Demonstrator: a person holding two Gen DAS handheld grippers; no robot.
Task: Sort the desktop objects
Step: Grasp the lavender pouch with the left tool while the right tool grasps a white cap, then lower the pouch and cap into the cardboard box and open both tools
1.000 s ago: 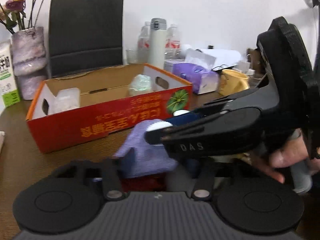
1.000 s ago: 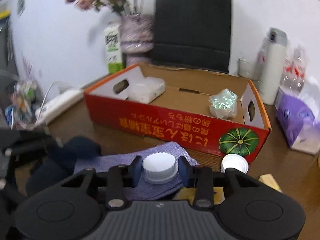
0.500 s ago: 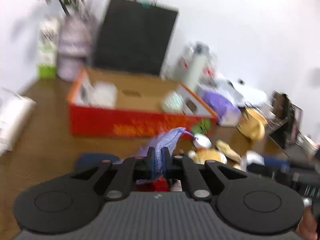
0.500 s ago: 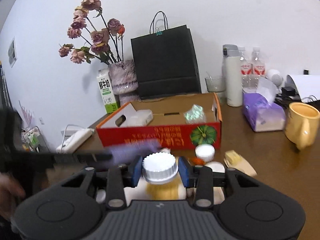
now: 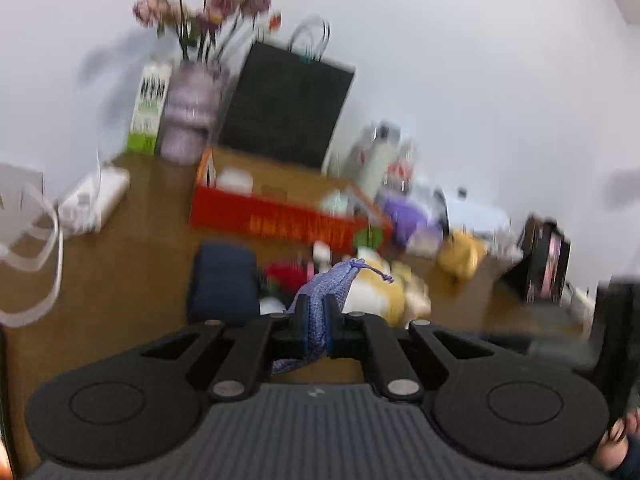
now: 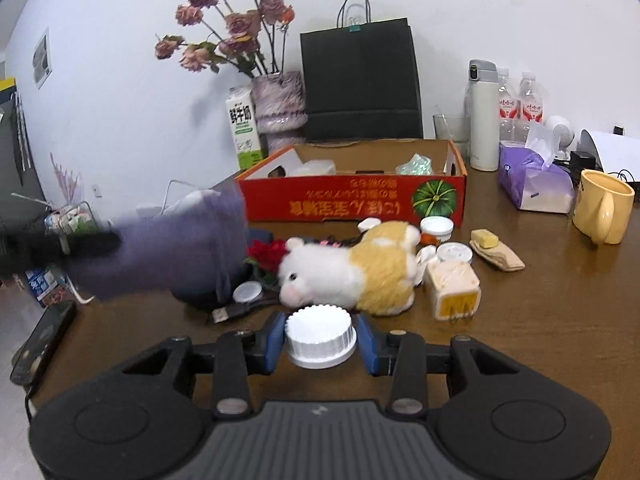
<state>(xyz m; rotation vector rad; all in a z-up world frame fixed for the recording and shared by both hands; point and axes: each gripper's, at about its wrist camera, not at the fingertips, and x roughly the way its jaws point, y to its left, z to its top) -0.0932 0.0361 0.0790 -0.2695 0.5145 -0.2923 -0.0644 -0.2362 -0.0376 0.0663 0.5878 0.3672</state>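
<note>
Purple cloth [image 5: 320, 300] and white cap [image 6: 320, 338] each clamped in fingers above cluttered brown desk [image 6: 540, 320].

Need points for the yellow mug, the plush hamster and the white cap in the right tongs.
yellow mug [image 6: 600, 204], right wrist view, on its outer wall.
plush hamster [image 6: 360, 268], right wrist view, on its back.
white cap [image 6: 320, 332], right wrist view, on its ribbed side.
</note>
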